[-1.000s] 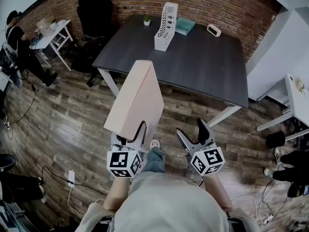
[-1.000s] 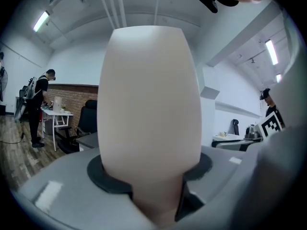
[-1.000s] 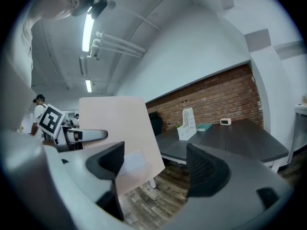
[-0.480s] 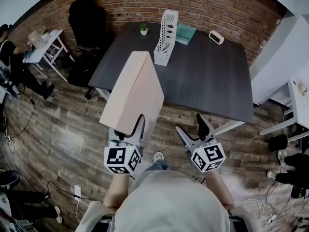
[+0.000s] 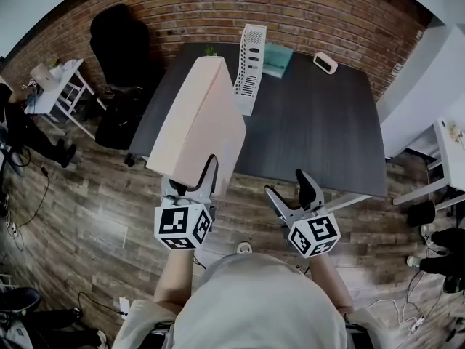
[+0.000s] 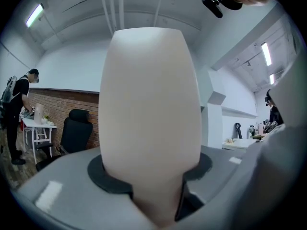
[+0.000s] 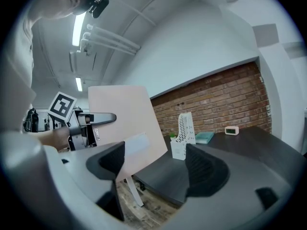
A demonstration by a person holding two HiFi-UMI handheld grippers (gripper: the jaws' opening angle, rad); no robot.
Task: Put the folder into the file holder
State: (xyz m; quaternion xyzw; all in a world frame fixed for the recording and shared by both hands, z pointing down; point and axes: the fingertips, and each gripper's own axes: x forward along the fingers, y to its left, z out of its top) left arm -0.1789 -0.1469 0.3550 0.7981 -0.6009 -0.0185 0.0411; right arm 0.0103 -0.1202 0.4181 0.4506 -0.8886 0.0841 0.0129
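Clamped in left gripper (image 5: pixel 194 182): lower end of pink folder (image 5: pixel 195 122), raised on edge, far end over table's (image 5: pixel 327 129) near-left part. Apart, nothing between: right gripper (image 5: pixel 287 186) jaws, beside folder, above floor. Upright at table's far side: white file holder (image 5: pixel 249 67), apart from folder. Behind holder: teal book (image 5: pixel 277 58), clock (image 5: pixel 325 62).

An office: a dark desk (image 5: pixel 320 129) bearing a file holder (image 5: pixel 251 71), a brick wall (image 5: pixel 327 6), an office chair (image 5: pixel 120 46), ceiling strip lights (image 7: pixel 76 30).
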